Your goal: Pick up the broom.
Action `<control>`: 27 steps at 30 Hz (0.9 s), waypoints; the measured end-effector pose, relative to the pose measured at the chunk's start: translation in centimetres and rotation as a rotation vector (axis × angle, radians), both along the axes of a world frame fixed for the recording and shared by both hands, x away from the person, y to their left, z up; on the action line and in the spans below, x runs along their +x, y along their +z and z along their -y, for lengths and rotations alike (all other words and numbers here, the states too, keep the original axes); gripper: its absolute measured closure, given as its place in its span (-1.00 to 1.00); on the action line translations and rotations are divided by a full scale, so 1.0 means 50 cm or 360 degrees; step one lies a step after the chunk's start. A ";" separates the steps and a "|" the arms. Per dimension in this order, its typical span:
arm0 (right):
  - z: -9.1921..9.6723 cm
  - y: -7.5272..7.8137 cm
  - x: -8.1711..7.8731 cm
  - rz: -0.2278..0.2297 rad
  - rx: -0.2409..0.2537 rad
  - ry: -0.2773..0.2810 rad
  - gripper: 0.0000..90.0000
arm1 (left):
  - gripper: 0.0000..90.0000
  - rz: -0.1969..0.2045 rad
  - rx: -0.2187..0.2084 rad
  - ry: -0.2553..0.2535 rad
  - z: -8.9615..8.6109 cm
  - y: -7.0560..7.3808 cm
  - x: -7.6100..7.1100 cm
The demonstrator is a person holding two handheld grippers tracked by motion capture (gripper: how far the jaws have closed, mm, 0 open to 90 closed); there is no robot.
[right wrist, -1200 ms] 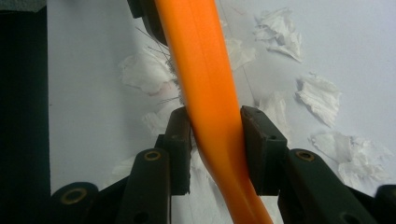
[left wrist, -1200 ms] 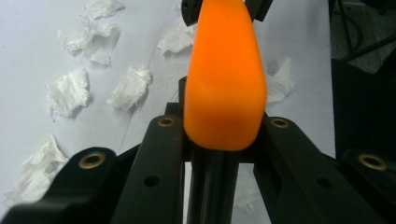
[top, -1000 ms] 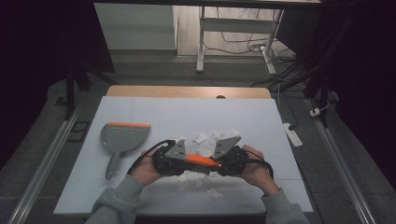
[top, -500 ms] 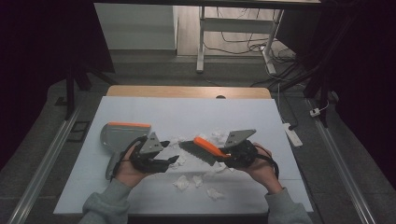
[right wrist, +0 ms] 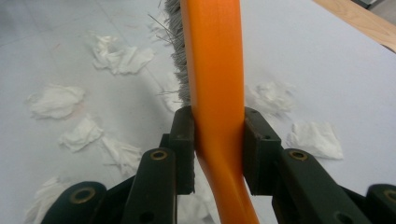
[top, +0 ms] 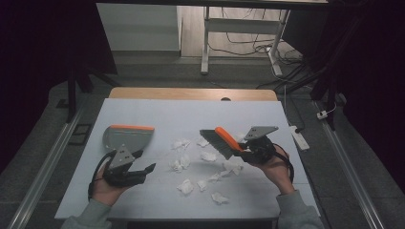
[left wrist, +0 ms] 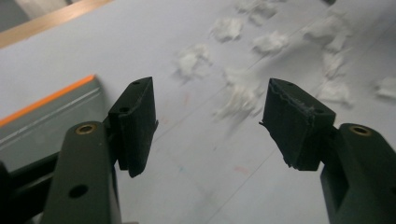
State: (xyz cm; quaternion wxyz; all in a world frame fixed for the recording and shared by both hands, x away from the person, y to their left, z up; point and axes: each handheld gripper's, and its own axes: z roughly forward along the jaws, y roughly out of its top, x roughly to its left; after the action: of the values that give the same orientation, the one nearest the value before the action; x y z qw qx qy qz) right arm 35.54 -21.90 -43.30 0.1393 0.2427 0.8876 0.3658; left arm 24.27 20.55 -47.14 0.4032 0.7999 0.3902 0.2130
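We see a pale surface (top: 157,109) with a wooden strip along its far edge. At about nine o'clock on it lies a grey dustpan (top: 128,138) with an orange lip, flat on the surface. Our left gripper (top: 143,170) hovers just at the six o'clock side of the dustpan, apart from it; its fingers (left wrist: 135,123) have just been opening and now stand spread with nothing between them, only bare surface and scraps beyond. In the left gripper view the dustpan's orange edge sits at nine o'clock of the fingers.

Our right gripper (top: 242,151) is at about three o'clock on the surface. Its fingers (right wrist: 184,144) pinch the orange handle of a brush (top: 220,141), which points toward ten o'clock from the hand, grey bristles facing down and tilted above the surface.

Crumpled white paper scraps (top: 181,162) lie scattered across the middle, between the two grippers, several just under the brush and a few nearer six o'clock.
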 end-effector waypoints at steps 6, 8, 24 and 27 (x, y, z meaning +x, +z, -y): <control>0.019 0.001 0.008 0.0028 0.0011 -0.0093 0.54 | -0.21 -0.0047 0.0003 0.0080 -0.040 -0.032 -0.013; 0.024 0.001 0.010 0.0027 0.0019 -0.0121 0.54 | -0.21 -0.0058 -0.0002 0.0097 -0.051 -0.039 -0.016; 0.044 -0.011 0.026 0.0002 0.0000 -0.0244 0.54 | -0.24 -0.0101 -0.0016 0.0140 -0.071 -0.059 -0.009; 0.046 -0.012 0.030 0.0001 -0.0003 -0.0247 0.54 | -0.24 -0.0101 -0.0021 0.0146 -0.073 -0.060 -0.010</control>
State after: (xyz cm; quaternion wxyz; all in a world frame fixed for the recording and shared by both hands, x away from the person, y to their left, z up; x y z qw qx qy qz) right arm 37.06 -24.20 -43.89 0.1676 0.3105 0.8665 0.3531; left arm 23.79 24.21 -50.13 0.3859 0.7848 0.4403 0.2033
